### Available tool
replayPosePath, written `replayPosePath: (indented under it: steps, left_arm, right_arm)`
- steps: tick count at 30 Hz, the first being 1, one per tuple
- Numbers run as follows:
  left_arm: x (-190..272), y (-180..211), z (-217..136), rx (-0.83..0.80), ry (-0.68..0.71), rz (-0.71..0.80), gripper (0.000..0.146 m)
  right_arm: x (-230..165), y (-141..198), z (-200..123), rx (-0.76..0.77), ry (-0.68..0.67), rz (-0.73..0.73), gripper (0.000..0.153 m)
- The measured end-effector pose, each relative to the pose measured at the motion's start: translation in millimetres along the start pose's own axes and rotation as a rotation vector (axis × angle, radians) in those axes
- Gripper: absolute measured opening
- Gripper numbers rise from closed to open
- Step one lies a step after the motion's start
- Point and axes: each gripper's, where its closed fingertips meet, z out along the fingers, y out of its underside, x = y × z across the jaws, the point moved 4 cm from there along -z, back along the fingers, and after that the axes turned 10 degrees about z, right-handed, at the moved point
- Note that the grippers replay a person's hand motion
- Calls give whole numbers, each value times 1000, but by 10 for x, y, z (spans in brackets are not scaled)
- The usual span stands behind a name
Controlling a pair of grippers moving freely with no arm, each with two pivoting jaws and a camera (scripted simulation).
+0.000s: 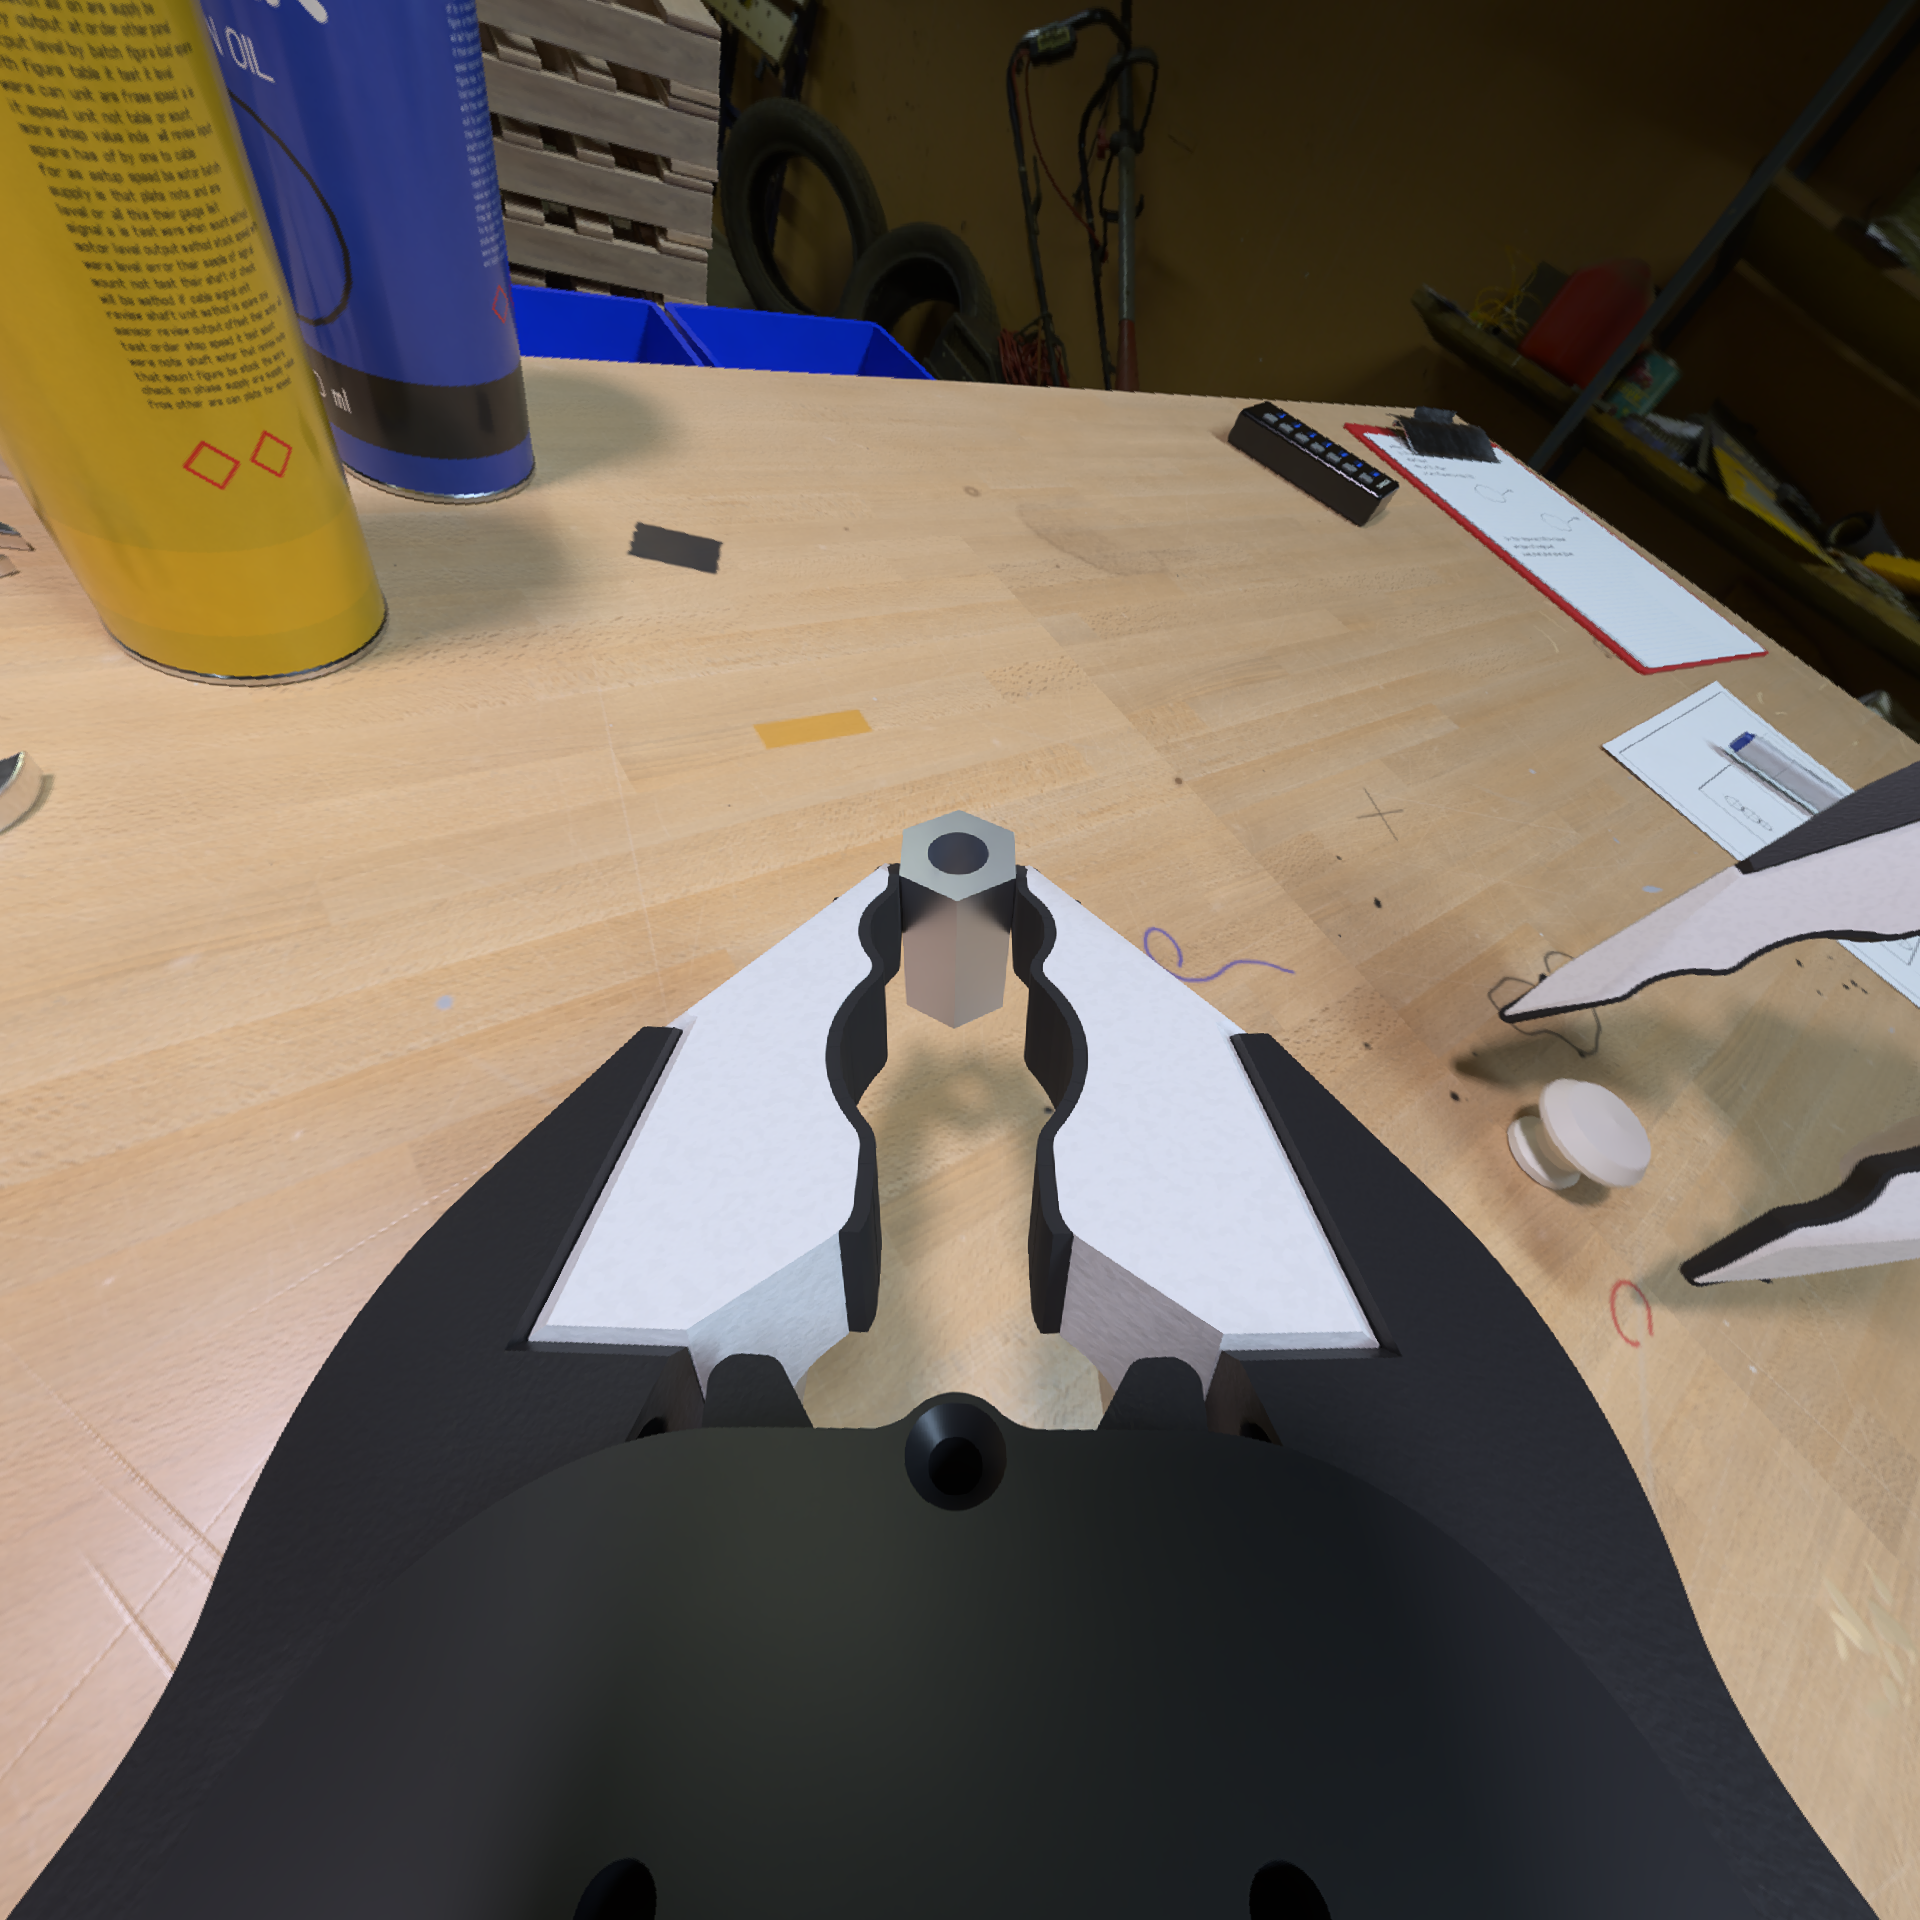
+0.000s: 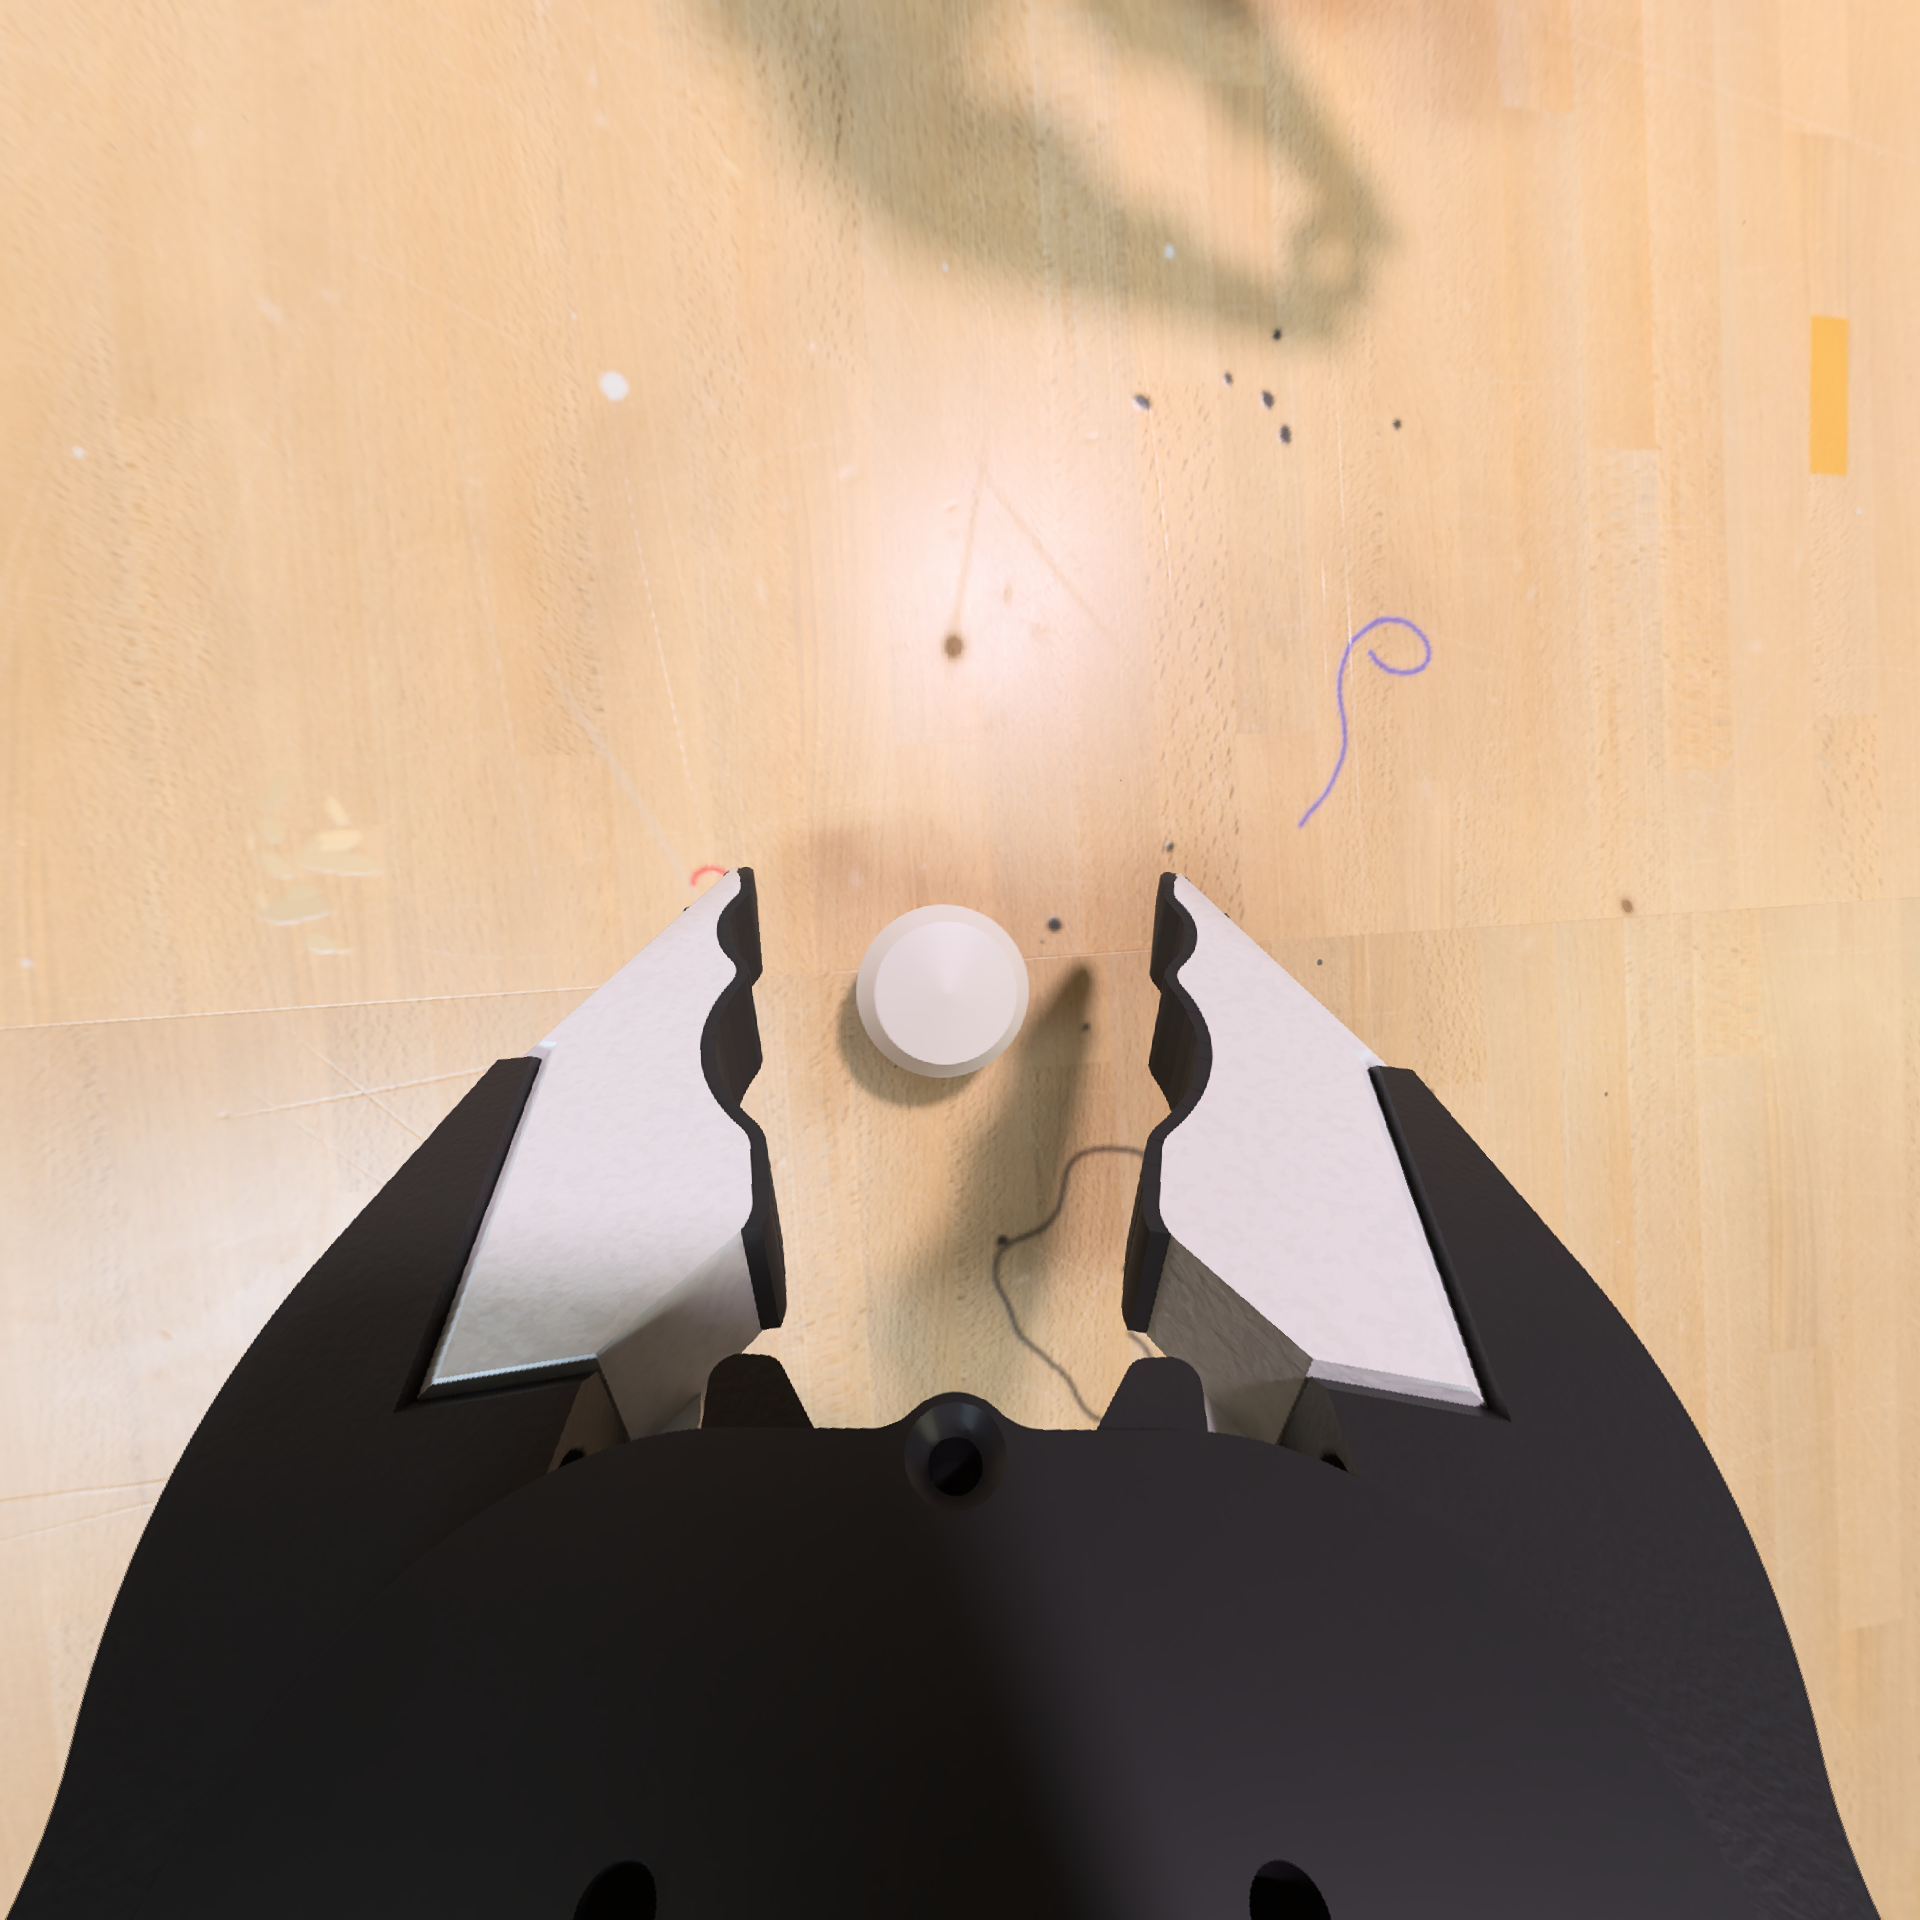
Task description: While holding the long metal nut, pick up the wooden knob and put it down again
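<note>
Left wrist view showed the left gripper (image 1: 956,894) pinching the long metal nut (image 1: 956,925) upright, clear of the wooden surface (image 1: 727,644). Toward the surface's right edge, the right gripper (image 2: 956,935) hung with jaws spread on either side of the wooden knob (image 2: 942,989), not touching. The knob looked light, rigid and smooth; its round head seemed the best place to pinch.
</note>
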Motion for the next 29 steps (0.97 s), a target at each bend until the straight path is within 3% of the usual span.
replayPosePath:
  steps: [5,11,21,29]
  left_arm:
    - [27,17,-22,-6,6,1,20]
    - [37,28,-27,-7,12,-11,20]
    - [80,19,-43,1,20,-13,20]
    - [84,17,-57,11,3,-17,20]
  right_arm:
    - [41,-82,55,23,26,-4,77]
    - [243,-604,177,176,155,-2,70]
    - [452,-1151,371,353,298,8,18]
    - [510,-1221,437,383,354,36,8]
